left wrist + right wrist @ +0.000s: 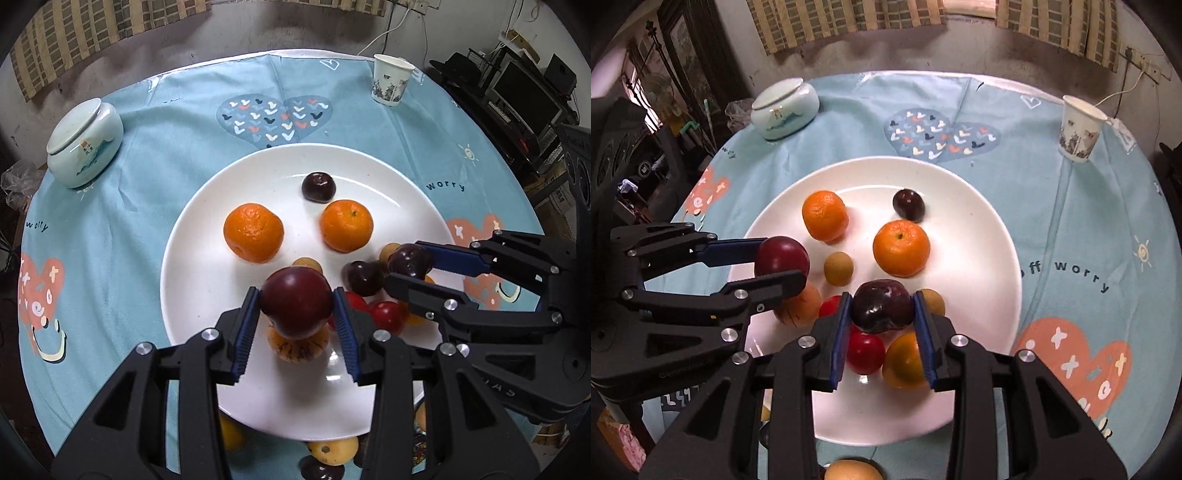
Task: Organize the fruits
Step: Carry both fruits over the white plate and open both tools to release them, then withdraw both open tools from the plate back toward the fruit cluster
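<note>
A white plate (229,391) (979,229) holds two oranges (253,232) (346,226), a dark plum (318,187) at the far side, small yellow-brown fruits (838,268), cherry tomatoes (865,352) and more. My left gripper (295,308) is shut on a red plum (295,301) above the plate's near part; it also shows in the right wrist view (781,258). My right gripper (882,308) is shut on a dark purple plum (882,305), which also shows in the left wrist view (409,261), over the plate's right side.
A pale lidded ceramic jar (84,144) (785,109) stands at the far left of the blue tablecloth, a paper cup (391,79) (1080,127) at the far right. More fruits (332,450) (851,469) lie on the cloth by the plate's near rim.
</note>
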A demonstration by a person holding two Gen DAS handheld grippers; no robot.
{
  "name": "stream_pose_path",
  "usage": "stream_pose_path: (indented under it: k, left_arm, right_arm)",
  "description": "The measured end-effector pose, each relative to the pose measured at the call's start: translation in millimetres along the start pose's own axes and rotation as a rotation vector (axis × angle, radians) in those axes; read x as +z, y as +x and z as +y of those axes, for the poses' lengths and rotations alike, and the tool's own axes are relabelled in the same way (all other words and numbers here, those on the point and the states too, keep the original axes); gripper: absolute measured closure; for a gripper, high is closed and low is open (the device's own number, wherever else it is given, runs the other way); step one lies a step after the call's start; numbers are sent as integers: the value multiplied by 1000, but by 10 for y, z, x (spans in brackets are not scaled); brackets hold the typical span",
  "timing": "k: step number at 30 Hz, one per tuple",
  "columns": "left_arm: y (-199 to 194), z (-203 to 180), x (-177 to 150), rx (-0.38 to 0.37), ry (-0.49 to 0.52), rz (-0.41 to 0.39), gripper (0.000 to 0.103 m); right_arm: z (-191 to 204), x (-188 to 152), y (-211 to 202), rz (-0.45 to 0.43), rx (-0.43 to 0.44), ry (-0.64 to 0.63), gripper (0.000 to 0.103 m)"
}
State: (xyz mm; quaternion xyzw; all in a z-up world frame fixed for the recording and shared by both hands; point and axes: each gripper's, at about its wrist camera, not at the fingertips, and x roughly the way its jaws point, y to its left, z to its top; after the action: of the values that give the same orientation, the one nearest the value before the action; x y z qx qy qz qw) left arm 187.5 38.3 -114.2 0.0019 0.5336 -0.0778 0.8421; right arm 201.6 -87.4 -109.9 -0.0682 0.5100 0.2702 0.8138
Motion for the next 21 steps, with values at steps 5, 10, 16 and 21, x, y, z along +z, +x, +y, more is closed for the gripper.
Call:
stream_pose_path:
  k: [5,10,16,21]
  left_arm:
    - [-37,21,38,16,-2,-24,52]
    - [-170,59,58,43,-12,-61,49]
    - [-573,110,-159,56,-89,-194,39]
    - [-872,6,-497,46,-147,-340,32]
  right_arm:
    - [4,7,80,16,-26,-39,68]
    - [23,20,2,-7,-29,-51,68]
    - [-35,-94,-297,-53,-15,-6,68]
    - [-34,-300,-553,-77,2,10,68]
